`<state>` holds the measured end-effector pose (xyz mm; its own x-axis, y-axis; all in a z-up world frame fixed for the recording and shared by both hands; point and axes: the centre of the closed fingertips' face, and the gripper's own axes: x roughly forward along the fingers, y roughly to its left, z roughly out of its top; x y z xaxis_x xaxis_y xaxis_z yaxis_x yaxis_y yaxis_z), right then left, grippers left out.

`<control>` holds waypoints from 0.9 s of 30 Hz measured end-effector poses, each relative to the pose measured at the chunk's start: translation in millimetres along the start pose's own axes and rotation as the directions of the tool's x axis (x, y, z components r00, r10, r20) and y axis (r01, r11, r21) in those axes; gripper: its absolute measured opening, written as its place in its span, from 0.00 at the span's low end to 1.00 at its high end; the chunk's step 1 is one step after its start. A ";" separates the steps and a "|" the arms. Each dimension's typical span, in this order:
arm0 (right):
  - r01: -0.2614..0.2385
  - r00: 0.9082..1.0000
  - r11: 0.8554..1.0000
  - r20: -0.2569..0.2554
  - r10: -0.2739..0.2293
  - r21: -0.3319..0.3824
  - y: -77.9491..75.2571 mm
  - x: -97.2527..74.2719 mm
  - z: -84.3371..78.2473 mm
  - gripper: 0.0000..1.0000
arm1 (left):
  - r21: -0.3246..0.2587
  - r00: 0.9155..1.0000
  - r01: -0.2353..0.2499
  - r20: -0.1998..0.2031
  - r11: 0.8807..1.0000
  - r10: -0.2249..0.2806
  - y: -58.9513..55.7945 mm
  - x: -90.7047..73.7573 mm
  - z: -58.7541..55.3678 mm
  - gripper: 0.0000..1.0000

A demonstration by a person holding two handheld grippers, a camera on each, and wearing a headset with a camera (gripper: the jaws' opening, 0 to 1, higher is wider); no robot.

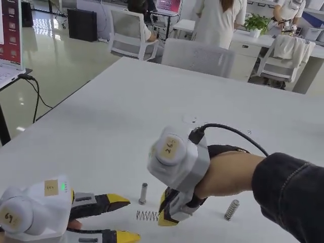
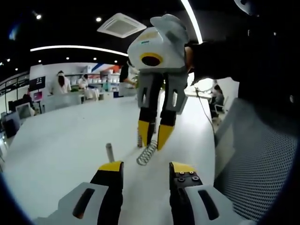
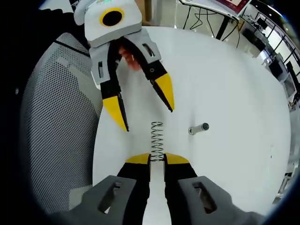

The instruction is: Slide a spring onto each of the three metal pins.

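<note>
One short metal pin (image 1: 144,193) stands upright on the white table (image 1: 152,111). A thin coil spring (image 1: 147,216) lies just in front of it, and my right gripper (image 1: 163,218) is shut on its right end. In the right gripper view the spring (image 3: 157,138) reaches out from the closed right gripper (image 3: 157,158), with the pin (image 3: 199,127) off to the right. My left gripper (image 1: 129,218) is open at the lower left, its jaws facing the spring. In the left gripper view the spring (image 2: 146,153) and pin (image 2: 109,152) lie ahead of the left gripper (image 2: 146,168). A thicker spring (image 1: 232,209) lies further right.
The table's near edge is close below the grippers. A black cable (image 1: 233,132) runs from the right gripper across the table. A grey mesh chair (image 3: 56,108) sits by the near edge. Chairs (image 1: 197,55) and people stand beyond the far edge.
</note>
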<state>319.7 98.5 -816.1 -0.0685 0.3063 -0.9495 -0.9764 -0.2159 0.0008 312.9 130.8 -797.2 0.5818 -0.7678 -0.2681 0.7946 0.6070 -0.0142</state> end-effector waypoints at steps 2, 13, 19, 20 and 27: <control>-0.005 1.000 1.000 -0.002 0.005 -0.008 1.8 -0.6 1.1 0.08 | 0.003 1.000 0.004 0.000 1.000 -0.004 -0.9 0.0 0.3 0.28; -0.031 1.000 0.998 -0.006 0.030 -0.050 10.7 -3.5 7.4 0.08 | 0.007 0.999 0.031 0.016 0.999 -0.031 -7.2 0.7 5.0 0.16; -0.046 0.999 0.997 -0.009 0.046 -0.062 15.2 -3.2 8.3 0.08 | 0.014 0.999 0.042 0.018 0.999 -0.043 -9.8 0.7 4.9 0.09; -0.047 0.999 0.997 -0.010 0.046 -0.065 15.9 -3.2 8.5 0.08 | 0.015 0.999 0.044 0.017 0.999 -0.044 -10.2 0.7 4.6 0.08; -0.052 0.999 0.995 -0.006 0.052 -0.086 17.3 -4.2 11.1 0.08 | 0.020 0.999 0.050 0.010 0.999 -0.050 -11.5 0.8 3.4 0.05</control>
<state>300.9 103.7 -808.6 -0.1180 0.2891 -0.9500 -0.9502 -0.3107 0.0234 304.8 122.5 -794.0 0.5432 -0.7991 -0.2577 0.8258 0.5640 -0.0084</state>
